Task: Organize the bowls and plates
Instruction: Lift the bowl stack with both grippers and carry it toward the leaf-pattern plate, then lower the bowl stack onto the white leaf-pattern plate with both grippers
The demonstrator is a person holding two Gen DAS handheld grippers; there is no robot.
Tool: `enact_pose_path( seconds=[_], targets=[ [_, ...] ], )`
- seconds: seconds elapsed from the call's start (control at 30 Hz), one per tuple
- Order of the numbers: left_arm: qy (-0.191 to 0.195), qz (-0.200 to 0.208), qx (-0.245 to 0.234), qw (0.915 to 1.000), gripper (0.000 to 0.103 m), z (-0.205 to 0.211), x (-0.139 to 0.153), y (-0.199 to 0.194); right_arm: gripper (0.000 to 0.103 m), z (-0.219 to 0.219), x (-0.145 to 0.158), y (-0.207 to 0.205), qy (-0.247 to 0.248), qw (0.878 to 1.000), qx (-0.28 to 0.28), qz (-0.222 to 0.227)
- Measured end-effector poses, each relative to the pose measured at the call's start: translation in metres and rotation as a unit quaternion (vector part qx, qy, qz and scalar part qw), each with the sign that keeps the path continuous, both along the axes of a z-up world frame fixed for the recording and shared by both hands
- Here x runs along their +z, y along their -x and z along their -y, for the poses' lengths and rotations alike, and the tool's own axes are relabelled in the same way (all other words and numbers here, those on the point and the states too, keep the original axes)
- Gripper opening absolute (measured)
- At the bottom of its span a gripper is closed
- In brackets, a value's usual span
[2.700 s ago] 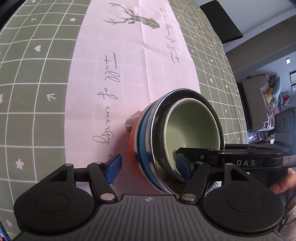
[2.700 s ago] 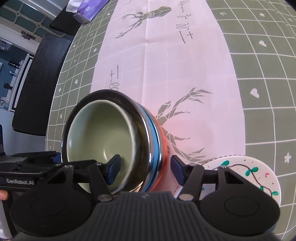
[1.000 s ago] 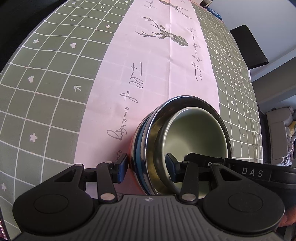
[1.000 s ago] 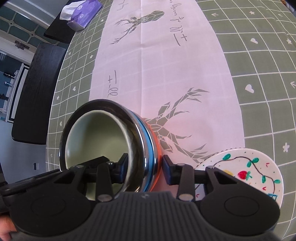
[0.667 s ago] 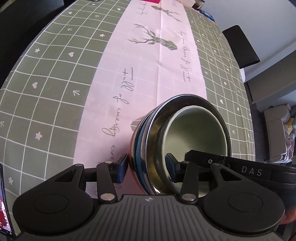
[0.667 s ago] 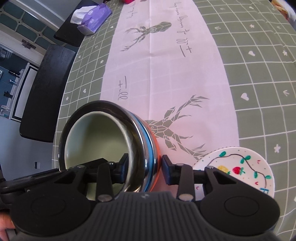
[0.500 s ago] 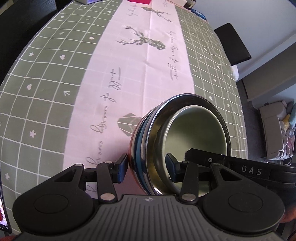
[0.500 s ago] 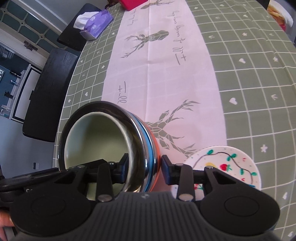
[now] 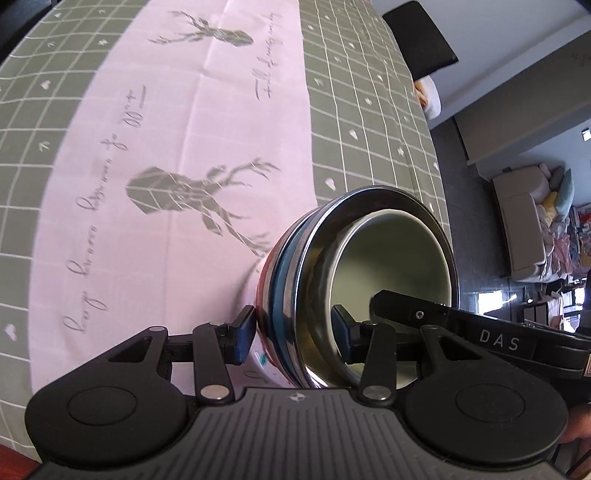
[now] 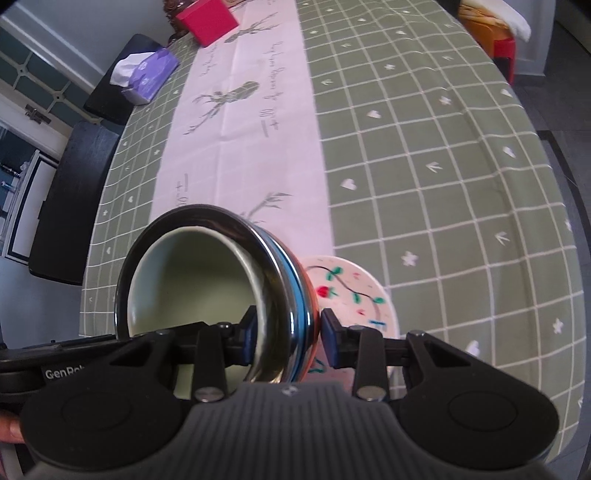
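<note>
A nested stack of bowls point(image 9: 391, 258) hangs tilted above the table: pale green innermost, then steel, blue and orange shells. My left gripper point(image 9: 292, 332) is shut on its near rim, one pad inside the steel bowl and one on the orange outside. From the opposite side, my right gripper point(image 10: 290, 336) is shut on the same stack point(image 10: 192, 280), its inner pad in the green bowl. A white plate point(image 10: 351, 291) painted with a vine and strawberry lies on the table just under and to the right of the stack. Its edge point(image 9: 260, 358) peeks out below the stack in the left wrist view.
A pink runner point(image 9: 184, 147) with deer prints crosses the green checked tablecloth point(image 10: 443, 166). A purple tissue box point(image 10: 146, 75) and a red box point(image 10: 207, 18) stand at the far end. Black chairs point(image 10: 70, 206) flank the table. The table edge curves close on the right.
Both grippers closed from straddling the rim to clamping it. The stack then rose and travelled along the table. The painted plate now sits tucked against the stack in the right wrist view.
</note>
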State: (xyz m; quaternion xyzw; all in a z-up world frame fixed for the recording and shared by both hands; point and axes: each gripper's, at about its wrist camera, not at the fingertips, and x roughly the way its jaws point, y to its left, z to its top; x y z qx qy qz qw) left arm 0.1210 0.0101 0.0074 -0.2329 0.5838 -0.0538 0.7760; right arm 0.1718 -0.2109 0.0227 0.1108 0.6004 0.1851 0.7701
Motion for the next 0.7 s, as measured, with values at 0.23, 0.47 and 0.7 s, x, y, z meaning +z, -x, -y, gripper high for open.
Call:
enact_pose_path(
  seconds=[0.23, 0.47, 0.7],
  targets=[
    [0.0, -0.016, -0.004, 0.9999, 0.05, 0.016, -0.013, 0.001, 0.034, 0.019, -0.017, 0.003, -0.001, 1.0, -0.008, -0.013],
    [-0.006, -0.019, 0.002, 0.9998, 0.05, 0.019, -0.017, 0.002, 0.033, 0.02, -0.026, 0.003, -0.005, 1.0, -0.003, -0.015],
    [-0.003, -0.025, 0.005, 0.9997, 0.05, 0.02, -0.025, 0.001, 0.033, 0.021, -0.033, 0.003, -0.002, 1.0, -0.007, -0.019]
  ],
)
